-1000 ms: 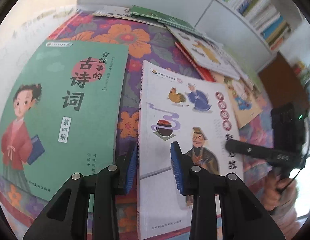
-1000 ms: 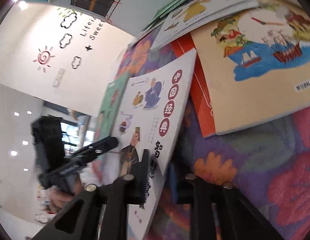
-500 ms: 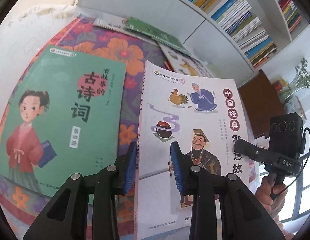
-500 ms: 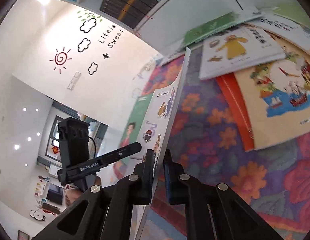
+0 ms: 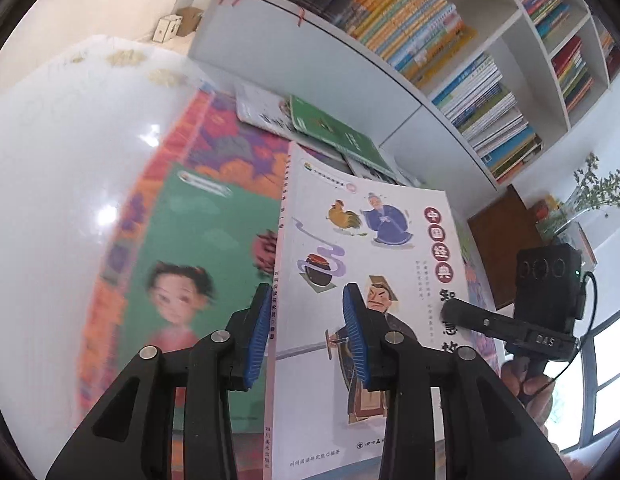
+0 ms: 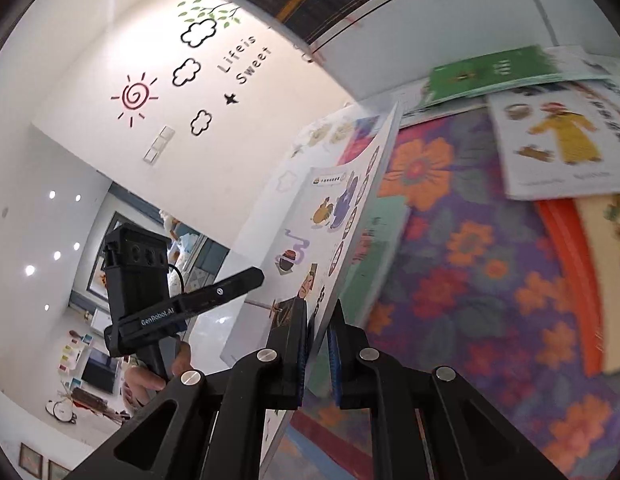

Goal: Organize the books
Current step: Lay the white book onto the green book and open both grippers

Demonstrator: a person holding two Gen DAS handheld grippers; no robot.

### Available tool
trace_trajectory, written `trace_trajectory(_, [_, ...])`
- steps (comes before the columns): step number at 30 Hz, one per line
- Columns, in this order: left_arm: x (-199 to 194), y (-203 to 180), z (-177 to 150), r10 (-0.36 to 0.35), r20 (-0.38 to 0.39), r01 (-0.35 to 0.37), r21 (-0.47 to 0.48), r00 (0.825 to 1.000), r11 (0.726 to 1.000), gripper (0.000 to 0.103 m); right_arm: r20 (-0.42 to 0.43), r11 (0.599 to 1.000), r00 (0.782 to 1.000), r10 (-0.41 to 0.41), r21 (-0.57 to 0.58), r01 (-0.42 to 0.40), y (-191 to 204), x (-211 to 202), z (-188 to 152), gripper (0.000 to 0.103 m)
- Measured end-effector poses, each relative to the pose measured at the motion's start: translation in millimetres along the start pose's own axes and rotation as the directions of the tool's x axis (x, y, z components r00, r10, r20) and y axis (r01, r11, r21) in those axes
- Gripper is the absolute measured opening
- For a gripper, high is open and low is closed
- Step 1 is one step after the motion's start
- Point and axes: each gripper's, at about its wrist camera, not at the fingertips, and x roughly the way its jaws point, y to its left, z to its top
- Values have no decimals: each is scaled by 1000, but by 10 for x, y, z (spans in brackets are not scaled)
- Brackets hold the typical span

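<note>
White and glossy, a thin paperback storybook (image 5: 362, 280) with cartoon figures, a rooster and red Chinese title characters is raised off a flowered cloth (image 6: 470, 280), tilted up on edge, and everything else is placed here relative to it. A person holds a two-finger gripper in each hand, and both tools meet at the book's near end.

The right gripper (image 6: 318, 344) has its blue-padded jaws drawn narrow and clamped on the book's long open edge, the cover pinched between the pads; this looks like the grip that carries the weight. The left gripper (image 5: 306, 340) sits at the spine side, one pad outside the spine and the other over the front cover, with the jaws easing apart. Whether its pads press the book cannot be told; it seems to steady the spine rather than lift.

Beneath and left of the book, a green book (image 5: 190, 264) with a drawn girl lies flat on the cloth. Beyond the book's far end, a darker green booklet (image 5: 334, 128) and other thin books lie scattered. Above and behind them stands a white bookshelf (image 5: 430, 108) packed with colourful spines, the likely destination. Holding the floppy book by two edges probably keeps it from sagging on the way
</note>
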Motion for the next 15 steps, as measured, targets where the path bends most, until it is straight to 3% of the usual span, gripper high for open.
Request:
trace_trajectory(9, [37, 681, 125, 18, 19, -17, -66, 1000, 998, 32, -67, 999, 998, -4, -49, 1, 143, 834, 96, 10])
trace_trajectory(15, [199, 858, 72, 8, -13, -8, -76, 1000, 997, 32, -100, 998, 994, -47, -46, 43, 122, 1025, 74, 10])
